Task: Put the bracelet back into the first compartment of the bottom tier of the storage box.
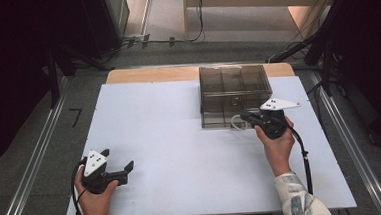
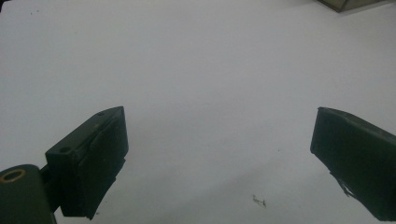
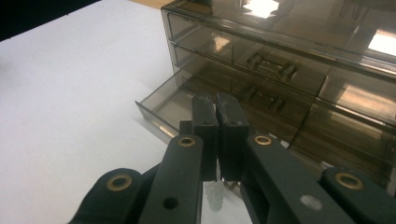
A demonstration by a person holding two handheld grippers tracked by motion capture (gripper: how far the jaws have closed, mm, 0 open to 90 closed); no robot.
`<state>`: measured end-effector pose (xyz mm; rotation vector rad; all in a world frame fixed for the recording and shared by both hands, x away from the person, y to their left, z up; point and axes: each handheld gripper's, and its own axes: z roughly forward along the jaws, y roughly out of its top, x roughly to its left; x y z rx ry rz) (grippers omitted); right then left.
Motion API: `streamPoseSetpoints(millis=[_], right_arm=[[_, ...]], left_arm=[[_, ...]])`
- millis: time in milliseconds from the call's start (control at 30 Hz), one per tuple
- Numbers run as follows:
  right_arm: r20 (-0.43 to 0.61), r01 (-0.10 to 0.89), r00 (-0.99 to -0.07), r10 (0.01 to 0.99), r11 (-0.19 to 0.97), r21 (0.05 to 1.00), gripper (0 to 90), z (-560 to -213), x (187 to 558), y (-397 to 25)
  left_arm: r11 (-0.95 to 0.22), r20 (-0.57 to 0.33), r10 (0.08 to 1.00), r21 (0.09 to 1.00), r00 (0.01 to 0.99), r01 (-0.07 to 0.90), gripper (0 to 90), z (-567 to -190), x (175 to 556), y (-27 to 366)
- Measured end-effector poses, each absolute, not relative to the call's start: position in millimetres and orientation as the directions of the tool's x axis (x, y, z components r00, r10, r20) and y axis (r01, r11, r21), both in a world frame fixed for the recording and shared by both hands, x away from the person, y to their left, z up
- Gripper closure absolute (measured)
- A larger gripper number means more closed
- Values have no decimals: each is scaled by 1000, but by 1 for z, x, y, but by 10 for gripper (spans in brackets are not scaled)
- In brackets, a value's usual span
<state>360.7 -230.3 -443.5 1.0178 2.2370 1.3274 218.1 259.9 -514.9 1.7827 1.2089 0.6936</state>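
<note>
High view: smoked drawer cabinet (image 1: pixel 234 95) at the tabletop's (image 1: pixel 180 138) far edge; right gripper (image 1: pixel 247 118) at its front. Left gripper view: left gripper (image 2: pixel 219 158), jaws spread. Right gripper view: jaws pressed together over the pulled-out bottom drawer (image 3: pixel 163 105)

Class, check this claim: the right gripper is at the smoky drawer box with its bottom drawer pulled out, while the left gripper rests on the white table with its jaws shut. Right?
Not quite. The left gripper has its jaws wide apart, as the left gripper view shows. The rest holds: the right gripper is at the drawer box, whose bottom drawer is pulled out.
</note>
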Motion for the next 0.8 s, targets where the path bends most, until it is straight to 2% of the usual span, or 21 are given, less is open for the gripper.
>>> streamPoseSetpoints(millis=[800], right_arm=[[62, 391, -683, 728, 293, 873, 856, -443, 380, -205]], left_arm=[[-173, -16, 923, 876, 385, 450, 48, -515, 218, 260]])
